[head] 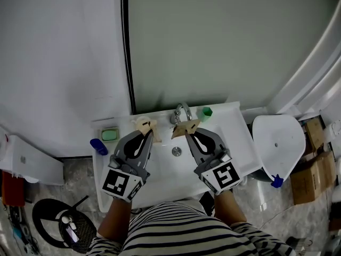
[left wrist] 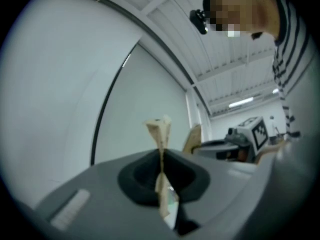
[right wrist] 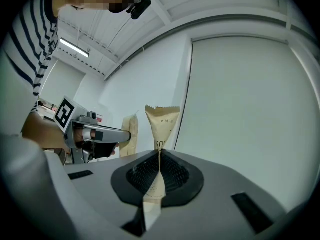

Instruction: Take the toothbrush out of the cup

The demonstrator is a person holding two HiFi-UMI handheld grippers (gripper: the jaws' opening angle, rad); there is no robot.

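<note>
I am over a white sink [head: 234, 122]. A small green cup [head: 205, 112] stands on its back rim, right of the tap. I cannot make out a toothbrush in any view. My left gripper [head: 148, 128] [left wrist: 161, 126] is above the basin's left side, and its tan paper-covered fingertips are pressed together with nothing between them. The right gripper [head: 186, 128] [right wrist: 162, 116] is beside it, just in front of the tap, and is likewise shut and empty. Each gripper view looks at the wall and shows the other gripper alongside.
A chrome tap [head: 184, 111] rises at the back of the basin, and the drain [head: 176, 151] lies below the grippers. A green soap dish [head: 110, 135] and a blue object [head: 98, 146] are at the sink's left. A white toilet lid [head: 277, 143] and cardboard boxes [head: 311, 164] are to the right.
</note>
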